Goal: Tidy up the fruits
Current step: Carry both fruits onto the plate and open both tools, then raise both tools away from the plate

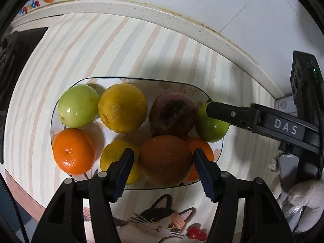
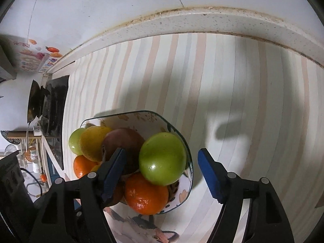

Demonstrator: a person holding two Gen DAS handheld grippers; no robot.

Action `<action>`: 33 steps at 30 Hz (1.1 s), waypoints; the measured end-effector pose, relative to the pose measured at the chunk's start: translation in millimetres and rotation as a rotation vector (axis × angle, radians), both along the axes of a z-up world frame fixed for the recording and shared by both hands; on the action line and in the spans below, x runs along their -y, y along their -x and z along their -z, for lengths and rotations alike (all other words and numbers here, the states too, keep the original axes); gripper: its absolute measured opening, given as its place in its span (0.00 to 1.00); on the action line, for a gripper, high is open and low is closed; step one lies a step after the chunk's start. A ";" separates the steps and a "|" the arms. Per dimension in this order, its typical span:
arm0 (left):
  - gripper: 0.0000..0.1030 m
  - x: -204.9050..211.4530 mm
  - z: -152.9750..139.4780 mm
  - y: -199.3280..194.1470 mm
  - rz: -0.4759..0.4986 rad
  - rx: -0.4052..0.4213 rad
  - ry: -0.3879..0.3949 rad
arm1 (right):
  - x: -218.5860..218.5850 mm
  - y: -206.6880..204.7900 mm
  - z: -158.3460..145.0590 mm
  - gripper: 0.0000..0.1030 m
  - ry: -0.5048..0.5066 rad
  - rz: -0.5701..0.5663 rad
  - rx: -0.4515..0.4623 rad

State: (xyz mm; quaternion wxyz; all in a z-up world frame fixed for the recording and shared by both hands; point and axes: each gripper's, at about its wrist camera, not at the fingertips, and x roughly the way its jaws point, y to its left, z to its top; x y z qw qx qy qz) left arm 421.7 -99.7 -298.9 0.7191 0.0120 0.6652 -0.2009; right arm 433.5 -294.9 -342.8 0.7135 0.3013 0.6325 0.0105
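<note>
A floral plate [image 1: 53,125] on the striped counter holds several fruits: a pale green apple [image 1: 78,105], a yellow orange [image 1: 123,107], a dark bruised fruit [image 1: 173,114], a green apple [image 1: 211,128], an orange mandarin [image 1: 73,150], a small yellow citrus [image 1: 113,158] and a brown-orange fruit [image 1: 165,160]. My left gripper [image 1: 163,155] is open with its fingers on either side of the brown-orange fruit. My right gripper [image 2: 162,156] is open around the green apple [image 2: 162,159] at the plate's right end; its finger [image 1: 226,112] shows in the left wrist view.
The plate [image 2: 190,174] stands on a striped mat with a cat picture [image 1: 158,220]. A raised white counter edge [image 1: 182,20] and tiled wall run behind. A dark stove with a wok [image 2: 50,105] lies to the left. A gloved hand [image 1: 299,196] holds the right gripper.
</note>
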 end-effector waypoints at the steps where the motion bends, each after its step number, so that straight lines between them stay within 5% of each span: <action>1: 0.58 -0.9 -0.1 -0.2 -0.003 -0.001 0.003 | 0.2 1.2 -2.1 0.76 -0.001 -0.002 0.004; 7: 0.58 -6.7 -7.9 1.5 -0.029 0.016 0.010 | 3.4 12.1 -24.3 0.87 0.018 0.017 0.054; 14: 0.58 -30.2 -35.9 13.3 -0.074 0.125 -0.055 | -1.9 50.9 -56.3 0.92 0.214 -0.021 0.085; 17: 0.82 -40.9 -46.2 24.9 -0.086 0.173 -0.101 | -13.2 75.0 -64.9 0.92 0.271 -0.056 0.093; 24: 0.85 -52.7 -64.5 65.2 -0.091 0.259 -0.171 | -36.9 128.3 -94.2 0.92 0.372 -0.111 0.149; 33: 0.85 -64.6 -106.6 123.1 -0.225 0.374 -0.196 | -46.0 180.0 -153.0 0.92 0.436 -0.193 0.279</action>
